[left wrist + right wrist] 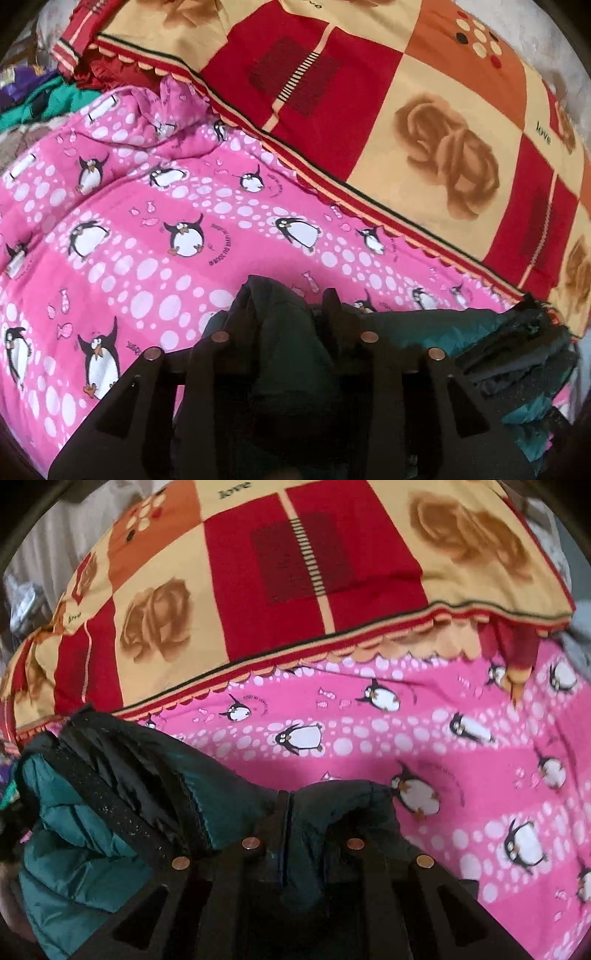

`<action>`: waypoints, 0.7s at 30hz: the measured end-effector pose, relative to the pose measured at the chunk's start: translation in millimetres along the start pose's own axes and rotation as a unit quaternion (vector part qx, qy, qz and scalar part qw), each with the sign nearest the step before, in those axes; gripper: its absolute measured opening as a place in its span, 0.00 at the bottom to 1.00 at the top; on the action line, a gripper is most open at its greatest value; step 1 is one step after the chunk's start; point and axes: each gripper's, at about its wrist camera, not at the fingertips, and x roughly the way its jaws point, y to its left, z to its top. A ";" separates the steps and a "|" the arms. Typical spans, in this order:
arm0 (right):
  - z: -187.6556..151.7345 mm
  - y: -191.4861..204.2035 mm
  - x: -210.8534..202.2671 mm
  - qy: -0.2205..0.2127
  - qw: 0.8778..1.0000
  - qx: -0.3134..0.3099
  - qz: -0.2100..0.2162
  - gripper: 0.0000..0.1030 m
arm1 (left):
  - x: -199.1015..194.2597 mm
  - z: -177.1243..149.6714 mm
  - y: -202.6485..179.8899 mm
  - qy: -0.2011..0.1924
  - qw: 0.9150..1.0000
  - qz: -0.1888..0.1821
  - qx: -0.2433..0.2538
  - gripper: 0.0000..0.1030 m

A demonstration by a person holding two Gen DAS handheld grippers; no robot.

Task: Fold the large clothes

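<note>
Bed (33,369): it fills both of your views and is covered by a pink penguin sheet (147,221) with white dots, creased towards the far left corner.

Quilt (369,110): red, cream and orange squares with brown roses and a scalloped striped border. It lies along the far side of the bed, and its edge overlaps the sheet.

Jacket (443,332): dark teal, padded, with black lining. This is your task piece. It is bunched on the near part of the penguin sheet, between your two claws. Its far corner touches the quilt's border. In your right view it piles up at the left, showing its quilted panels and a black band.

Heap of clothes (44,99): green and purple, at the far left corner of your left view, beside the quilt's end.

Left claw (291,299): your jaws stand partly apart, with a thick fold of the jacket rising between them. You cannot tell from this view whether the pads press on it.

Right claw (286,805): your jaws are almost together, pinching a thin edge of the jacket, and padded fabric bulges on either side.
</note>
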 end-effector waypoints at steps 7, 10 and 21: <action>0.4 -46.1 -36.3 0.005 0.972 0.169 0.161 0.51 | -27.1 14.1 19.6 -0.024 0.994 -0.092 -0.048 1.00; -2.8 -46.6 -53.9 -0.020 0.965 0.184 0.187 0.78 | -45.4 19.8 22.7 -0.063 0.991 -0.108 -0.045 1.00; 21.6 40.8 -52.0 -0.043 0.998 -0.052 -0.006 0.77 | -39.4 1.2 -69.1 -0.057 0.982 0.003 0.181 1.00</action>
